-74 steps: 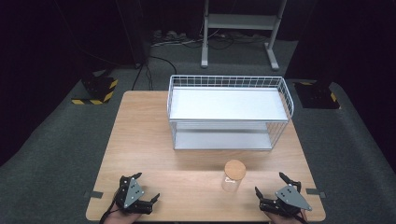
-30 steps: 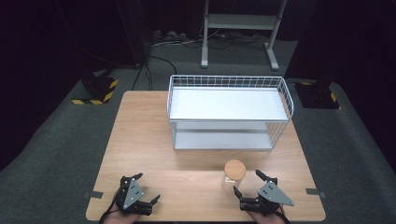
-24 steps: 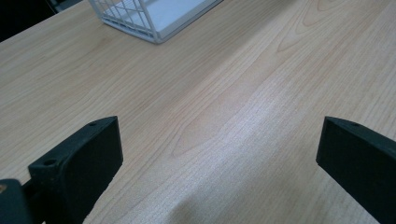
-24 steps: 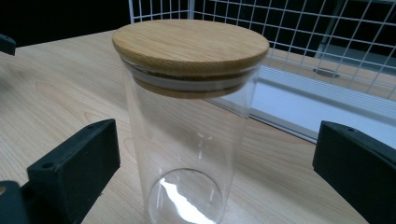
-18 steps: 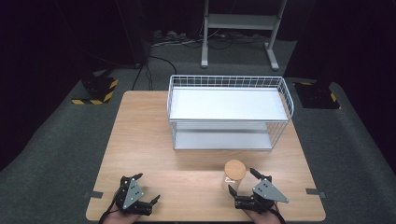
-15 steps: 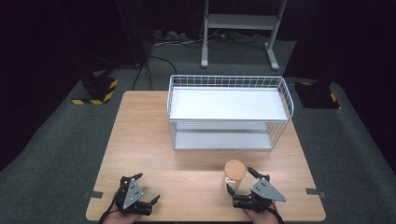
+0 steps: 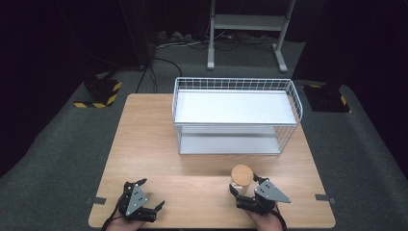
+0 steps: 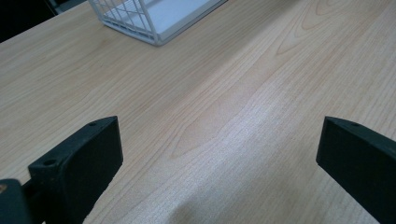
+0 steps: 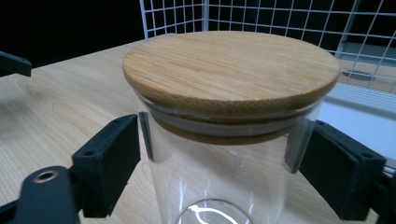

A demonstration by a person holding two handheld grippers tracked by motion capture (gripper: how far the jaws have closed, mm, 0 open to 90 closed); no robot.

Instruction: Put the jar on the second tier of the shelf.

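Right gripper [image 7: 244, 192] is sitting low at the near right of the light wooden table [image 7: 149, 139], its black jaws spread around the clear glass jar with a round bamboo lid [image 7: 242, 179]. Seen from the right gripper view, the jaws are standing on either side of the jar's [image 9: 229, 126] glass wall just below the lid, close against it, though whether they are actually pressing the glass cannot be told. The jar is standing upright on the table near its front edge, in front of the white wire two-tier shelf rack [image 7: 235, 115], which is rising just behind it and occupying the far middle of the table. Nothing is lying between jar and rack. Left gripper [image 7: 144, 199] is resting at the near left corner, well apart from the jar, its jaws spread wide over bare wood, gripping nothing; a corner of the rack [image 8: 149, 18] is showing far ahead of it.
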